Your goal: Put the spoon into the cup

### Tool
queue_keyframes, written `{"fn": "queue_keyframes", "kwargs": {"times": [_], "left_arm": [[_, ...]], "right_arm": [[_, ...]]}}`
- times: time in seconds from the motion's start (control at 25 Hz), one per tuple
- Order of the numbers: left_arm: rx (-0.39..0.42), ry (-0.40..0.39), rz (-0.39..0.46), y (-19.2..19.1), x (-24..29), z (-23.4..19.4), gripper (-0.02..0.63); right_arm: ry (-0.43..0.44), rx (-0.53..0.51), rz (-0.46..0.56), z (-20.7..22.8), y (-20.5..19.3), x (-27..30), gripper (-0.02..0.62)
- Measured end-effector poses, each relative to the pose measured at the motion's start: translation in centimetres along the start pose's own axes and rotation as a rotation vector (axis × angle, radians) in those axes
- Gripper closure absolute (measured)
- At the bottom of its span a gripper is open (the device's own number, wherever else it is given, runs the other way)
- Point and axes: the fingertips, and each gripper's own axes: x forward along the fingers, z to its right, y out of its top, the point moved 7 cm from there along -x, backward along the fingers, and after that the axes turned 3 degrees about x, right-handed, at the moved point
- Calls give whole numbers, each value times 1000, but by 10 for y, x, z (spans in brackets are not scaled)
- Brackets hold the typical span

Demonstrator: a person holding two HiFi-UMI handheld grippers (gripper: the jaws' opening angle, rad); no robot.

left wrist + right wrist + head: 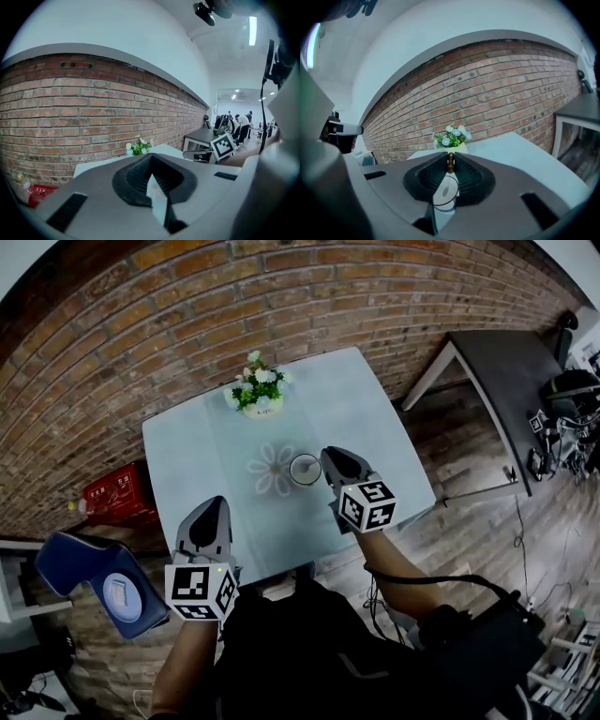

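In the right gripper view, my right gripper point(450, 157) is shut on the brown handle end of a spoon point(450, 163). The spoon's thin stem hangs straight down, and its bowl shows through the rim of a clear glass cup point(443, 201) directly below the jaws. The head view shows that cup point(305, 469) standing mid-table, with the right gripper point(328, 457) right beside it. The spoon cannot be made out there. My left gripper point(214, 507) hovers at the table's near left edge, away from the cup. Its jaws point(151, 157) meet at the tips with nothing between them.
A white pot of flowers point(261, 392) stands at the far side of the light blue table point(375, 418). A flower-shaped mat point(272, 470) lies left of the cup. A dark table point(506, 399) stands to the right, and a red crate point(117, 493) and a blue chair point(94, 582) to the left.
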Motion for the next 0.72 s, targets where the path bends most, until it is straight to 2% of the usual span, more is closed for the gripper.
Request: {"fn": "queue_keyframes", "kwargs": {"times": [0.4, 0.72], "left_arm": [[-10, 33, -51, -15, -10, 6, 597], [-8, 28, -62, -14, -13, 5, 597]], "right_arm": [[0, 9, -62, 10, -29, 19, 540], [-16, 30, -75, 12, -42, 23, 540]]}}
